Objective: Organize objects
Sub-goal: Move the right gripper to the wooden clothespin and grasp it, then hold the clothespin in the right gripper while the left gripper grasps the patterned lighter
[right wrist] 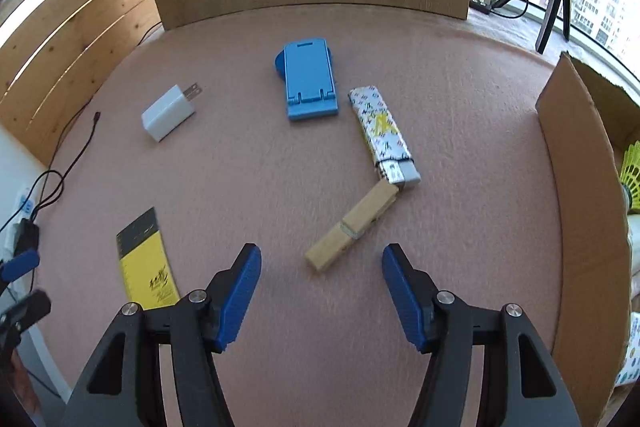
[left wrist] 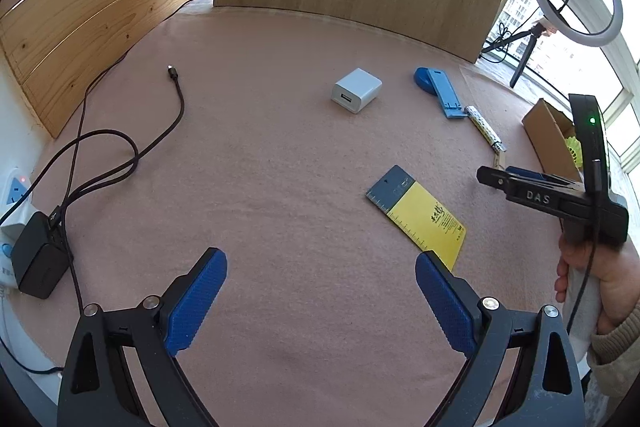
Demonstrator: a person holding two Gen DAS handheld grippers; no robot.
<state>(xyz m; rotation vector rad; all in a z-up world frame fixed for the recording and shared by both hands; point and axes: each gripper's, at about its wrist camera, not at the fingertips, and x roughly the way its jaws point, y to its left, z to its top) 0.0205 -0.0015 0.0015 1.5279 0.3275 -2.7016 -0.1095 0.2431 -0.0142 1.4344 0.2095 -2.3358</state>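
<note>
Both grippers hover empty with fingers spread, the right gripper (right wrist: 322, 291) lined up just short of the wooden clothespin (right wrist: 352, 227) lying on the counter (right wrist: 280, 167), probably so it can go into the cardboard box (right wrist: 580, 187) beside it, while the left gripper (left wrist: 320, 303) waits over bare felt.

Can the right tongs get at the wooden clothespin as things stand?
Probably yes. The right tongs are open and empty, with the wooden clothespin lying flat just ahead of them. Nothing lies between; only its far end touches the lighter.
</note>
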